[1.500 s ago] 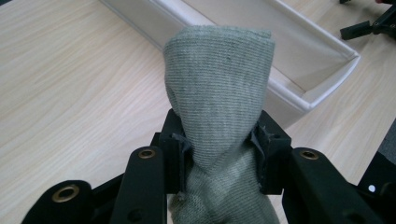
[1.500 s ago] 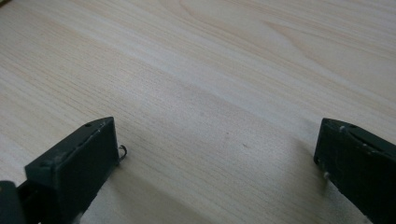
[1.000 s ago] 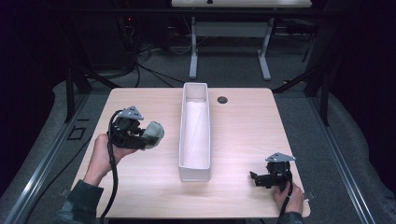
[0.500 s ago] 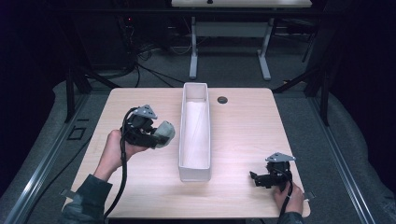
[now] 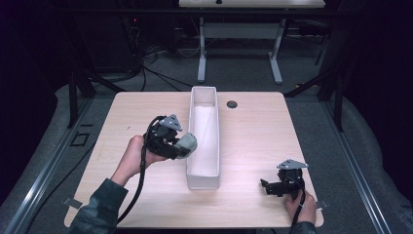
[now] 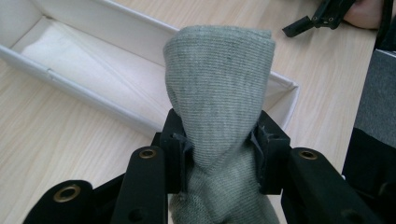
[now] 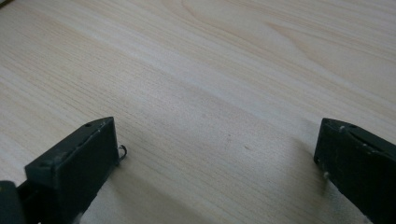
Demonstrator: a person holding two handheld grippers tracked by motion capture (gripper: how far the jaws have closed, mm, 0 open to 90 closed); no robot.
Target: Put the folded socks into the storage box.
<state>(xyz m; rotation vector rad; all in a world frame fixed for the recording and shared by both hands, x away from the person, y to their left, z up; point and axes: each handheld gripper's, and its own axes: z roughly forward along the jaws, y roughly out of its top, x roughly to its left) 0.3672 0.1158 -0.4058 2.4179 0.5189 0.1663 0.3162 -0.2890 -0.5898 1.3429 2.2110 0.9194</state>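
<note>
The left gripper [image 5: 187,145] clamps a rolled grey sock [image 6: 219,88] between its jaws, holding it at the left wall of a long white tray [image 5: 194,117] in the middle of the table [image 5: 292,126]. The right gripper [image 5: 267,186] rests near the table's front right corner, jaws wide apart and holding nothing.

One light wooden table [image 5: 122,117], square-topped with rounded corners, grain running across it. Resting on it: one long, narrow white tray [image 5: 194,131], open-topped, set lengthwise down the middle; one small dark round cap [image 5: 232,104], set into the top just right of the tray's far end.
</note>
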